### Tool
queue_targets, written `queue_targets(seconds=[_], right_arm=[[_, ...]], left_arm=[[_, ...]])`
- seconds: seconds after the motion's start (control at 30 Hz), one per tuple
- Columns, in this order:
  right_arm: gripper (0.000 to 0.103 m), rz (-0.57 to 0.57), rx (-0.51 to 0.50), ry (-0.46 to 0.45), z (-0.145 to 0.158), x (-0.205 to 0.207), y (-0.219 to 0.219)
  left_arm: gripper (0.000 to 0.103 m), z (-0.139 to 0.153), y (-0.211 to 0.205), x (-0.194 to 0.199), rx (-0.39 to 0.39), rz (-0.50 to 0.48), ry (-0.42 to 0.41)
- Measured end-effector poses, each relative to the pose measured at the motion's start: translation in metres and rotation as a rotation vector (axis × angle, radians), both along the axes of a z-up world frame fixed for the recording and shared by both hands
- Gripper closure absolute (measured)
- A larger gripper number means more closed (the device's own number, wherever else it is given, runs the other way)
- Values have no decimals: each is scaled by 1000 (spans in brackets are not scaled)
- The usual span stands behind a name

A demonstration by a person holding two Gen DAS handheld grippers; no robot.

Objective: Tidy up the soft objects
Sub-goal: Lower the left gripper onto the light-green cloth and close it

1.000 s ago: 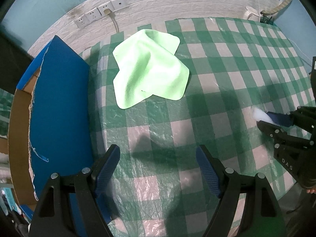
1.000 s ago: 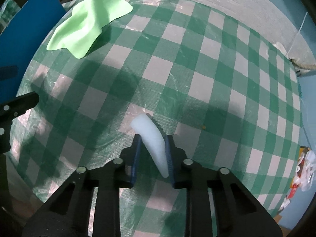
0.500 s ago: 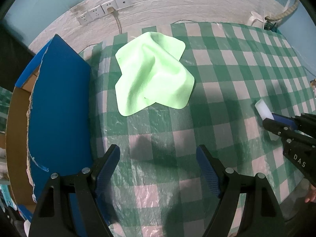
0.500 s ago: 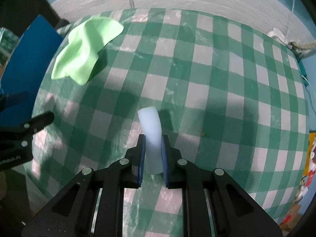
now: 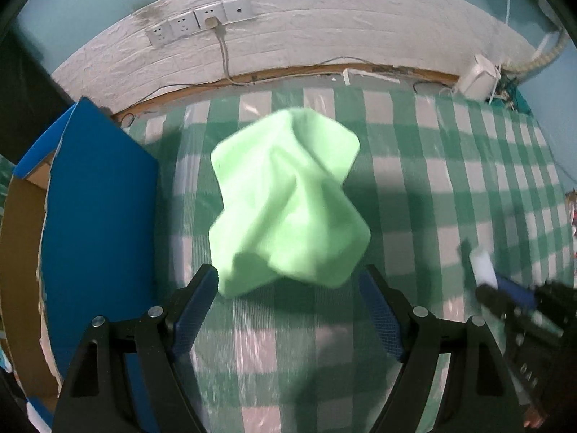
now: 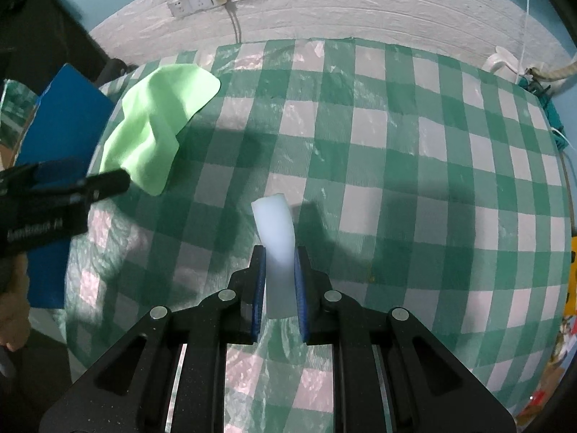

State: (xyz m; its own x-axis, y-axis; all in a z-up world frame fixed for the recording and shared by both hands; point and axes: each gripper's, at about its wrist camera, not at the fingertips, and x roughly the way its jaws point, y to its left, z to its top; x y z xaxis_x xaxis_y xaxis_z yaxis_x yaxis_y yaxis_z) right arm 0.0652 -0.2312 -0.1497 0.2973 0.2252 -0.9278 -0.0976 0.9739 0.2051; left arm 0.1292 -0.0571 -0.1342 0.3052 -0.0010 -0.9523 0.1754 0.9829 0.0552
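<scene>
Cloths: one, green (image 5: 288,205), crumpled on checked table (image 5: 450,180).
Foam strips: one, white (image 6: 276,231).
Left gripper (image 5: 288,310): jaws spread, empty, near cloth.
Right gripper (image 6: 277,288): clamped on strip.
Boxes: one, blue (image 5: 97,216), at left.

A pale green cloth (image 5: 288,209) is lying on a table (image 6: 414,166) showing a green-and-white check pattern. A white foam strip (image 6: 276,231) is sitting between the blue pads of a black tool (image 6: 277,281). A blue-faced box (image 5: 97,223) is showing brown cardboard edges. Behind, a white wall (image 5: 324,36) is meeting teal paint.
</scene>
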Motion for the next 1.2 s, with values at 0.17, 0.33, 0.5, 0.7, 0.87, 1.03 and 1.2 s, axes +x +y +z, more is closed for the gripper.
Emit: queue_targets(seconds=[0.17,0.33,0.5,0.7,0.87,1.03,1.2], right_arm=[[89,-23,2,-8,1,-1,-1],[89,-27,0,-15,3,5,2],[89,-10,-5,-37,8,18,10],[89,-18,-18,-71,16,36,21],[89,-9,-13,-89,23,42,27],[89,7,-21,-89,22,44,36],[89,-1,-31,-77,21,42,34]], left_arm=[[21,0,1,19,-4,35,5],[21,-3,-2,37,-14,63,6],[21,-13,-10,55,29,73,17],[21,-22,-7,68,61,85,27],[21,-30,2,73,73,101,42],[23,-31,-1,69,63,57,23],[83,-28,-10,59,89,22,-4]])
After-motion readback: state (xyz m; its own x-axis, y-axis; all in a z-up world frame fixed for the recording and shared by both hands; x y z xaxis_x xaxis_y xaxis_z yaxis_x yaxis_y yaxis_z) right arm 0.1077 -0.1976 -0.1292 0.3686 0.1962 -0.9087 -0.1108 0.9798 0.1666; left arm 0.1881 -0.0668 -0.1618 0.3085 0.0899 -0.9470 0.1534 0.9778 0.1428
